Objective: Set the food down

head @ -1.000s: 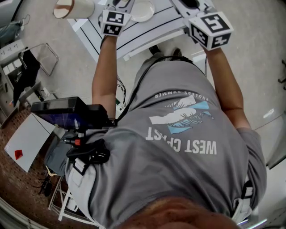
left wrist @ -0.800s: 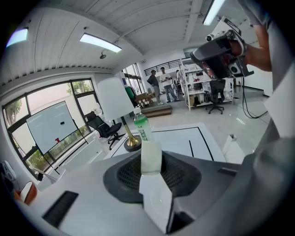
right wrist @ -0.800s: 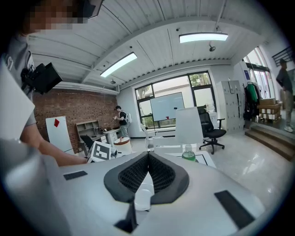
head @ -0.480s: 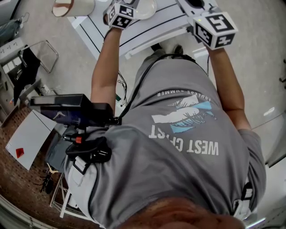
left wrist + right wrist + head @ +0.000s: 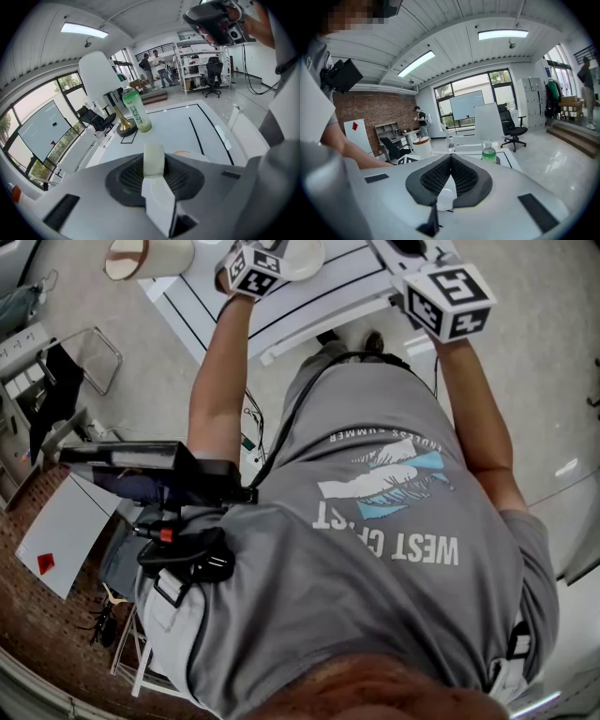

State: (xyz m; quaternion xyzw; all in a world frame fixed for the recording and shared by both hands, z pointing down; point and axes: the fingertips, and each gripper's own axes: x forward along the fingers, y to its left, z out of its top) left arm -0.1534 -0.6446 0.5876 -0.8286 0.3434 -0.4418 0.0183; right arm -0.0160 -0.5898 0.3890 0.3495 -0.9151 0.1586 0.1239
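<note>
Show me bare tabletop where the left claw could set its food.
The white tabletop is bare between the green plastic bottle and the long black line, with a narrower strip right of that line. Crowded: the far left corner, bottle beside white-shaded brass lamp. A white plate lies just past the left claw and its pale food piece.

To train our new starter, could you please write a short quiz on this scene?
1. True or false: the left hand-held gripper holds a pale piece of food.
2. What stands beside the lamp? A) a green bottle B) a kettle C) a bowl
3. Fill in: the lamp's shade is ___.
Key: 1 true; 2 A; 3 white.
</note>
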